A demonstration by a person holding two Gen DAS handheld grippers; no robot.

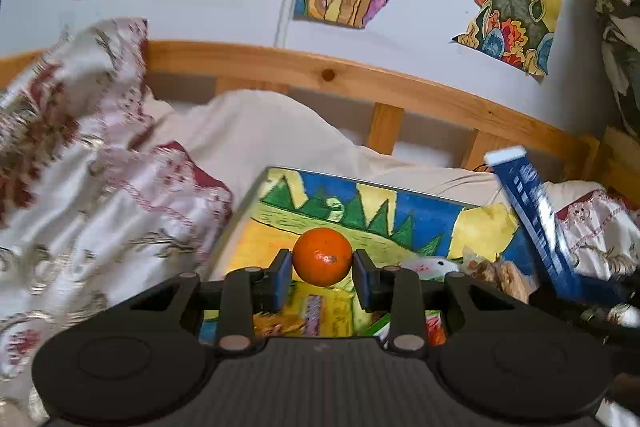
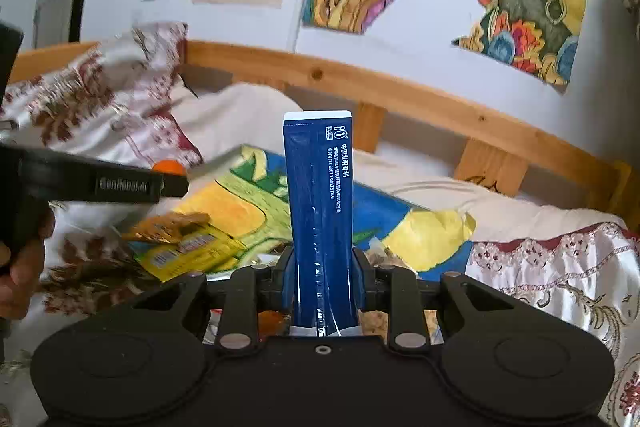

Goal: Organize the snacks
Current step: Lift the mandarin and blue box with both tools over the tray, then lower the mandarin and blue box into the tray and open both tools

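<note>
Left wrist view: the left gripper (image 1: 322, 273) is pinching an orange fruit (image 1: 322, 256) between its two blue-padded fingers (image 1: 282, 281), and is holding it lifted above the painted board (image 1: 424, 211), which is lying on the bed (image 1: 256, 131). To the right of the painted board's centre, a blue carton (image 1: 536, 219) is leaning tilted, and a brown snack packet (image 1: 500, 273) is sitting on the board just beside the carton's base. A white item (image 1: 426, 263) is lying on the board between the fruit and that packet; its type cannot be told. Right wrist view: the right gripper (image 2: 323, 279) is clamping the blue carton (image 2: 320, 211) between its fingers (image 2: 364, 279), and is holding it upright over the near edge of the painted board (image 2: 384, 215). On the left part of the board, a yellow snack packet (image 2: 192, 251) is lying flat with a brown-gold packet (image 2: 168, 227) partly over it. The left gripper (image 2: 172, 179) is showing above the board's left side, with the orange fruit (image 2: 170, 166) visible at its tip. A wooden bed rail (image 2: 400, 95) is running behind the board.
</note>
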